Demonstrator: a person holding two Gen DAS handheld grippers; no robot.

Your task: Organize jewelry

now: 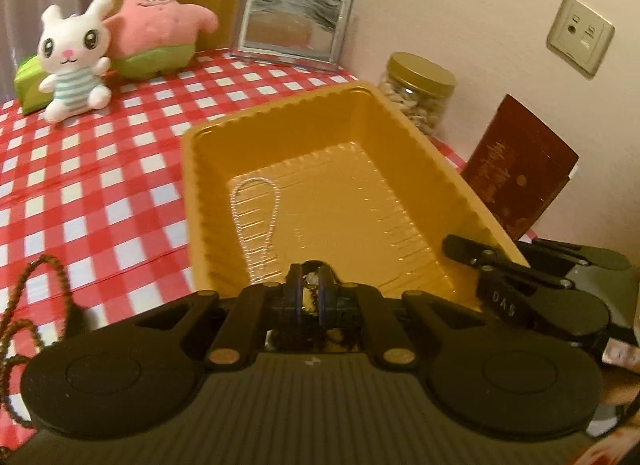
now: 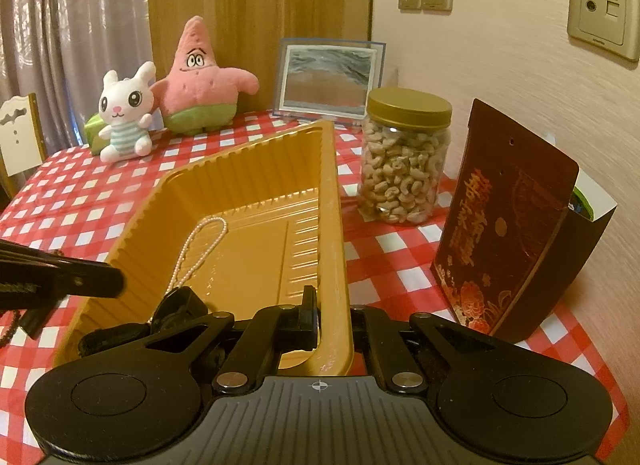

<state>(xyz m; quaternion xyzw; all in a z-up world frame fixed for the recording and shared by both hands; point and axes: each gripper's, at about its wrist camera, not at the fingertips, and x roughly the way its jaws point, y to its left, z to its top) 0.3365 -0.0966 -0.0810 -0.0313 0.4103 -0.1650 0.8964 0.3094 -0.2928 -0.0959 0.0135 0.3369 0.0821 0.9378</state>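
The left tool (image 1: 310, 285) is closed tight on the near end of a pearl necklace (image 1: 256, 221), whose loop already lies on the floor of the gold tray (image 1: 400, 121), stretching off toward 11 o'clock from the fingers. The right tool (image 2: 332, 317) is clamped narrow over the tray's near right rim, 1 finger inside the wall and 1 outside, steadying it on the red-checked tabletop (image 1: 100, 153).

To my eye the step in hand is laying the necklace down. It would go best if the left tool dropped low over the tray floor before opening, so the last beads fall inside the near wall and do not drape over it. Opening slowly should keep the strand from snagging on the pads. The right tool should hold the rim until the left one is out.

A dark beaded strand (image 1: 24, 305) waits on the tabletop at 9 o'clock, outside the tray; that looks like the next piece.
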